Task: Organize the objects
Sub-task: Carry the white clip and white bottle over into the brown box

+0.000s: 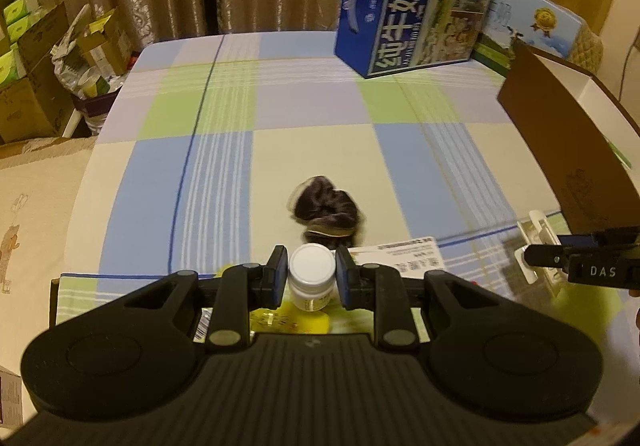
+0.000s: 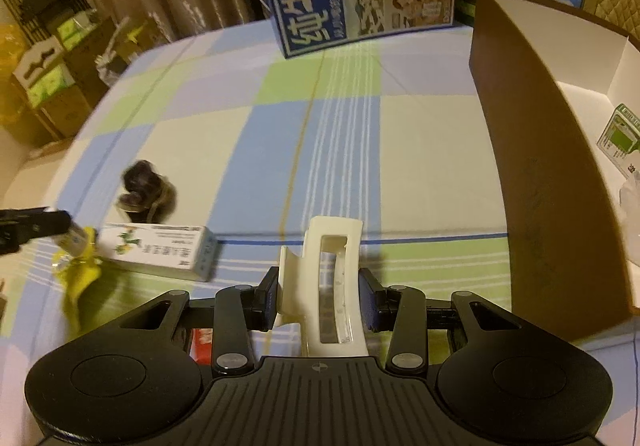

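Note:
My left gripper is shut on a small white bottle with a white screw cap, held just above a yellow wrapper. My right gripper is shut on a white hair claw clip, which sticks out forward over the checked cloth. A dark scrunchie and a white medicine box lie on the cloth beyond the bottle. In the right wrist view the left gripper enters at the far left with the bottle, next to the medicine box and the scrunchie.
An open brown box with a white inside stands at the right, with a green-and-white packet in it. Blue milk cartons stand at the far edge of the table. Cardboard boxes pile up on the floor at the left.

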`<act>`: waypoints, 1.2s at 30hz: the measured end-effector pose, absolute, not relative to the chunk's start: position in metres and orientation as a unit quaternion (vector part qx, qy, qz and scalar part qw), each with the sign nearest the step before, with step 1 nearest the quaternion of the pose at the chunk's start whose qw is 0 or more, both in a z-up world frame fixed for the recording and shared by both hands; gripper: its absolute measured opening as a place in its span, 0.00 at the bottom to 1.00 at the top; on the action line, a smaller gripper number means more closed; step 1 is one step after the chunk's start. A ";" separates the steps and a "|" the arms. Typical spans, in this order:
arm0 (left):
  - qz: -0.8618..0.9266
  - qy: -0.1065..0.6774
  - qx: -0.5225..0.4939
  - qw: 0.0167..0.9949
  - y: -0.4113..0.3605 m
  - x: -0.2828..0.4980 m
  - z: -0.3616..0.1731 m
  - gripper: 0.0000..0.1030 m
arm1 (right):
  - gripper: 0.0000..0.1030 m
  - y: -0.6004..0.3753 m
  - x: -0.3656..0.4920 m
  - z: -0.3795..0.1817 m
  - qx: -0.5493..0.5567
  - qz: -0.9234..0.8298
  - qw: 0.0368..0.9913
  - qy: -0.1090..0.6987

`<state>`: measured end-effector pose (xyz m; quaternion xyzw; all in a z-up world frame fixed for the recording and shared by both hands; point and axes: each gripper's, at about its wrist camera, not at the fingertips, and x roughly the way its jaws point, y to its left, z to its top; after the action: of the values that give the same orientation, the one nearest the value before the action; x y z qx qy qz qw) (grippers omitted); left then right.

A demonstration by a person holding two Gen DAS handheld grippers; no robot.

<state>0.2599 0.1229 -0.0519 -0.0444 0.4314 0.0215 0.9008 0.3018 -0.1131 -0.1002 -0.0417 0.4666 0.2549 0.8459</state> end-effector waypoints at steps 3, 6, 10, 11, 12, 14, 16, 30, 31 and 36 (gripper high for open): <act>0.012 0.429 -0.040 0.903 0.111 0.256 -0.045 0.20 | 0.36 -0.119 0.292 -0.087 -0.034 0.269 0.846 0.459; 0.001 0.426 -0.035 0.904 0.099 0.252 -0.039 0.20 | 0.36 -0.125 0.284 -0.076 -0.029 0.278 0.846 0.454; -0.018 0.418 -0.031 0.908 0.079 0.244 -0.029 0.20 | 0.36 -0.136 0.273 -0.063 -0.024 0.285 0.848 0.445; -0.023 0.415 -0.030 0.909 0.074 0.243 -0.026 0.20 | 0.36 -0.140 0.270 -0.060 -0.022 0.287 0.849 0.443; -0.028 0.413 -0.029 0.910 0.069 0.241 -0.023 0.20 | 0.36 -0.144 0.268 -0.056 -0.021 0.288 0.850 0.441; -0.039 0.409 -0.029 0.911 0.057 0.238 -0.018 0.20 | 0.36 -0.153 0.263 -0.049 -0.017 0.288 0.853 0.435; -0.050 0.405 -0.030 0.913 0.044 0.237 -0.012 0.20 | 0.36 -0.163 0.259 -0.042 -0.013 0.287 0.856 0.430; -0.139 0.373 -0.008 0.917 -0.070 0.258 0.022 0.20 | 0.36 -0.272 0.265 0.003 0.017 0.237 0.889 0.392; -0.144 0.369 -0.006 0.918 -0.078 0.260 0.025 0.20 | 0.36 -0.280 0.269 0.005 0.019 0.234 0.891 0.390; -0.166 0.358 0.003 0.919 -0.122 0.277 0.036 0.20 | 0.36 -0.313 0.284 0.017 0.028 0.223 0.898 0.378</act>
<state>0.2773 -0.1220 0.0361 0.0029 0.3578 -0.1657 0.9190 0.2842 -0.3128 0.0171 0.0280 0.3781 0.2227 0.8982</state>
